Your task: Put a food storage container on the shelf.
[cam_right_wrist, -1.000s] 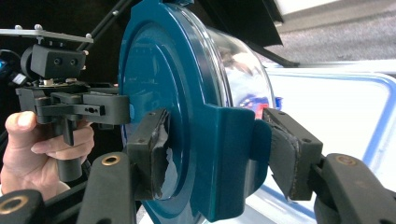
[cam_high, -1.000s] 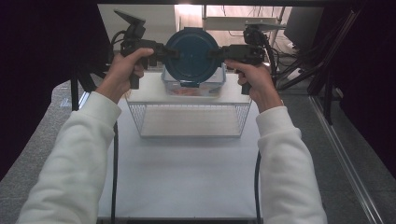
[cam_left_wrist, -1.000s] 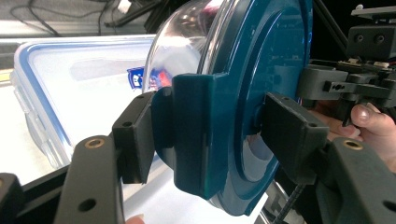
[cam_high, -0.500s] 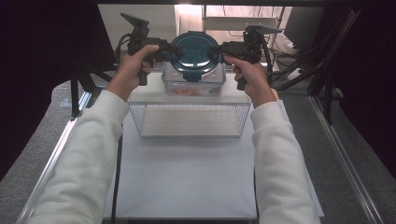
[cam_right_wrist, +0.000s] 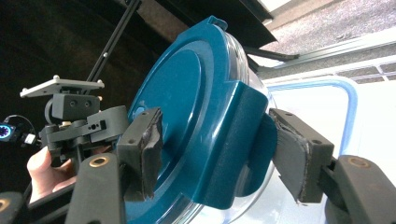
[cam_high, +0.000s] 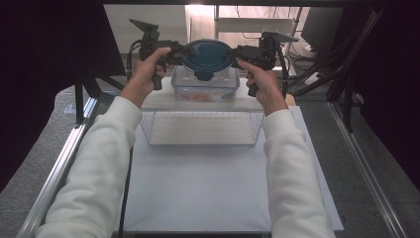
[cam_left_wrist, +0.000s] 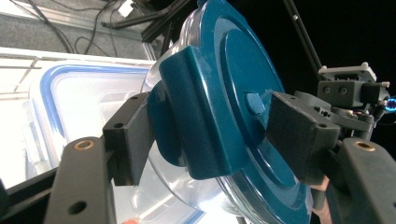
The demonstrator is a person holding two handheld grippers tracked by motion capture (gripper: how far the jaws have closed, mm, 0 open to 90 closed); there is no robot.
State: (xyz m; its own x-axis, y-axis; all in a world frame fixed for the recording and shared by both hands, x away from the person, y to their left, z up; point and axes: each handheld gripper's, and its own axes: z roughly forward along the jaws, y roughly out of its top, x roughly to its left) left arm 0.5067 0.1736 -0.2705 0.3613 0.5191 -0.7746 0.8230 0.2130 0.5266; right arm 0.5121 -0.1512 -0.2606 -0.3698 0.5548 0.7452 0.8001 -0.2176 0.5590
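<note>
Blue-lidded round tub [cam_high: 205,55] is hanging between the two tools, right over the clear rectangular box [cam_high: 205,91] at the far end of the bench [cam_high: 208,198]. That's the bit that matters: the tub is straight above the box lid and very close to it, though I can't tell if its bottom is touching yet.

The left tool [cam_high: 179,49] comes at it from the left and the right tool [cam_high: 236,51] from the right, so neither hand is nearer. Each one straddles a side clip of the lid, one pad by the clip [cam_left_wrist: 187,116] and the other on the lid's top face. Both sets of jaws are fairly wide and have just been opening, with the tub's edge between them. Whether the pads are actually pressing, I can't say.

The box's long side runs left to right, in line with the tools.

Count: one tub, one box, one empty wire basket [cam_high: 200,144] nearer the person, and two tools.
</note>
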